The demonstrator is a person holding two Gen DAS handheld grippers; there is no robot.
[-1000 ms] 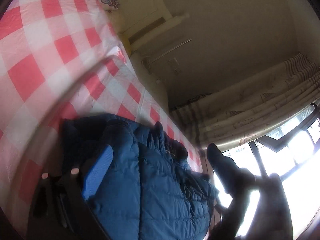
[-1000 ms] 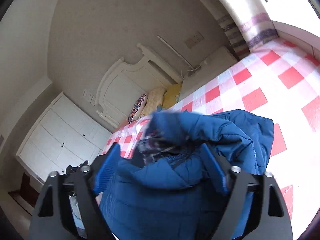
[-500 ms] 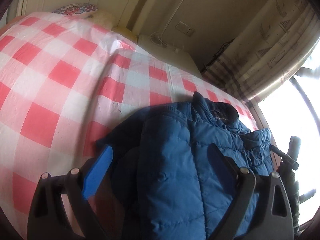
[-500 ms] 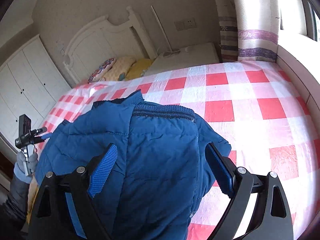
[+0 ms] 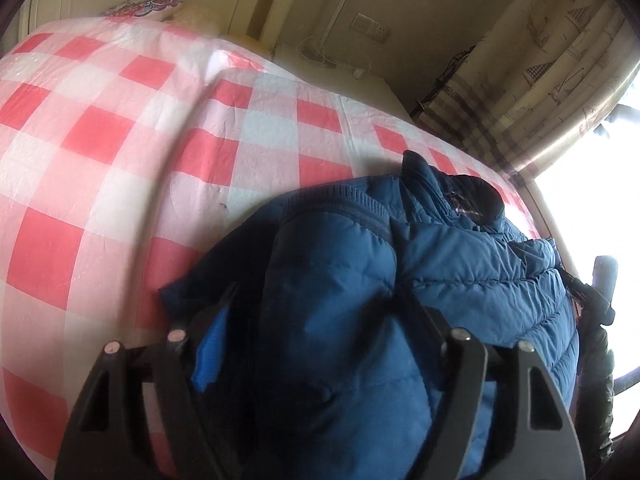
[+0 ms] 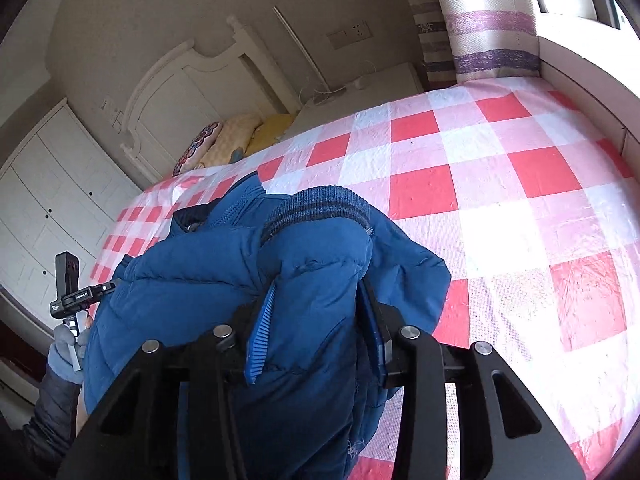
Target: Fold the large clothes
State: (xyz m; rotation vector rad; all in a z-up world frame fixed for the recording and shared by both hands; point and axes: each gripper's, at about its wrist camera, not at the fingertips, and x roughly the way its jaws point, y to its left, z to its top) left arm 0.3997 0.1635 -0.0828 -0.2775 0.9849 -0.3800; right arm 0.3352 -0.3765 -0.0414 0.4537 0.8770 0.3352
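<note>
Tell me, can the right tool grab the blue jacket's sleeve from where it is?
Probably yes: the right tool already straddles the puffy sleeve of the blue jacket, its jaws closing on it, nothing in between.

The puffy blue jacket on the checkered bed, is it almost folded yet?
Partly. The puffy blue quilted jacket already lies bunched on the red-and-white checkered bedsheet, with one ribbed-cuff sleeve lying over its body. Right now the right gripper is closing on that sleeve, and the left gripper is closing around another bulge. It is still lumpy, so flattening and final folds remain.
</note>
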